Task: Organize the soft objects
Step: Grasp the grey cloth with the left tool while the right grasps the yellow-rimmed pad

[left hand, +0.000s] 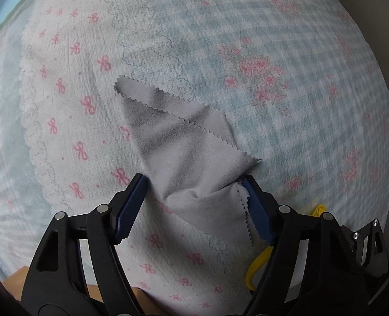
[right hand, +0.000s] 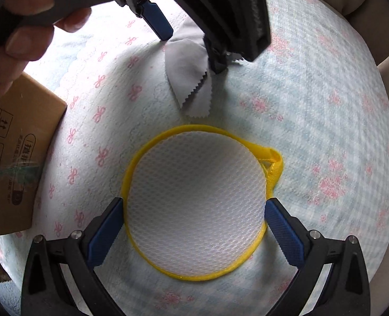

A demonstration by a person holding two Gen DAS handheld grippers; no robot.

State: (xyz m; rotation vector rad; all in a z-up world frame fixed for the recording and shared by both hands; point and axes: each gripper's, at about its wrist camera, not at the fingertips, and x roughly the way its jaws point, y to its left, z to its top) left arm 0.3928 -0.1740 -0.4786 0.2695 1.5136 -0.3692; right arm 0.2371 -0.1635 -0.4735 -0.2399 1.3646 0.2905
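The printed bedsheet (left hand: pixel 286 110), white with pink bows on one side and pale blue check with pink flowers on the other, covers everything under both tools and looks soft and slightly yielding, so anything pressed into it will probably sink a little. At the left edge of the right wrist view a brown cardboard box (right hand: pixel 15 158) sits on the sheet, well apart from both soft things.

The round mesh pad (right hand: pixel 194 202), white netting bound in a yellow rim with a small yellow hanging loop (right hand: pixel 273 166), lies flat just beside the cloth. It looks light, springy and compressible; the rim is likely the firmest place to pinch, and the loop offers a second hold. The right gripper (right hand: pixel 193 214) points down over it with its blue pads standing wide, one at each side of the rim, about touching it but not squeezing; the pad shows no buckling, so I judge it not yet held.

The grey microfibre cloth (left hand: pixel 178 142), pinked along its edges, lies crumpled and folded over itself on the sheet. It looks very light, limp and a bit slippery, so it should drape and swing from any hold; a bunched fold gives more to bite than a single edge. The left gripper (left hand: pixel 194 200) stands about half open astride the cloth's lower fold, the pads brushing its sides without clamping it.
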